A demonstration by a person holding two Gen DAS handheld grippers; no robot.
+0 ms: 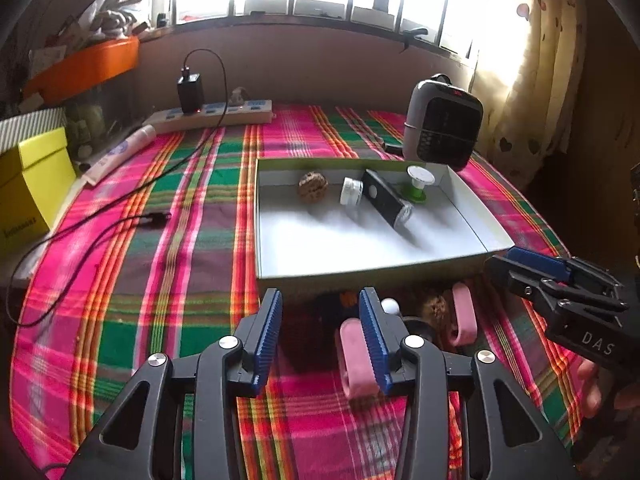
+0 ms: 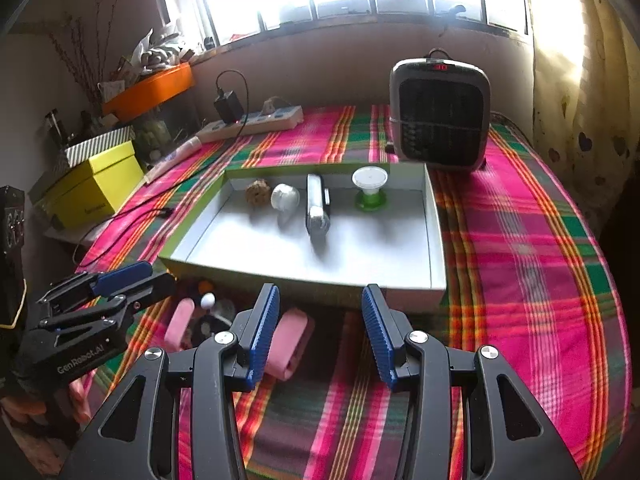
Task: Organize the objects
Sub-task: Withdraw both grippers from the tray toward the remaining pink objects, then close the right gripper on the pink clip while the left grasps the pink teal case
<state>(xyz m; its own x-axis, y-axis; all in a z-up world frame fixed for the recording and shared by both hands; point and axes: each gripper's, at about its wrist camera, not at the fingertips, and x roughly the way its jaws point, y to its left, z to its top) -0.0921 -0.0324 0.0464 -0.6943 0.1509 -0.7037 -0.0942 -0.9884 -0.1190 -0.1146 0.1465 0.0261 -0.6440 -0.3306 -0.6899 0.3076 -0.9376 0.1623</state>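
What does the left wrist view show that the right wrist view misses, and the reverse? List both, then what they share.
Left only: the right hand under the right gripper. Right only: dried twigs by the wall, and the left gripper side-on. Shared: the white tray holding a brown ball, white jar, flashlight and green spool; the heater; pink pieces on the plaid cloth; both jaws open.

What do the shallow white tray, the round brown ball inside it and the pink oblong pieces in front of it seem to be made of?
The shallow white tray looks like matte cardboard: thin folded walls with green outer faces. The round brown ball has a rough, wrinkled surface, perhaps a walnut or woven fibre; blur leaves this open. The pink oblong pieces look like soft matte foam or rubber, with rounded edges and no shine.
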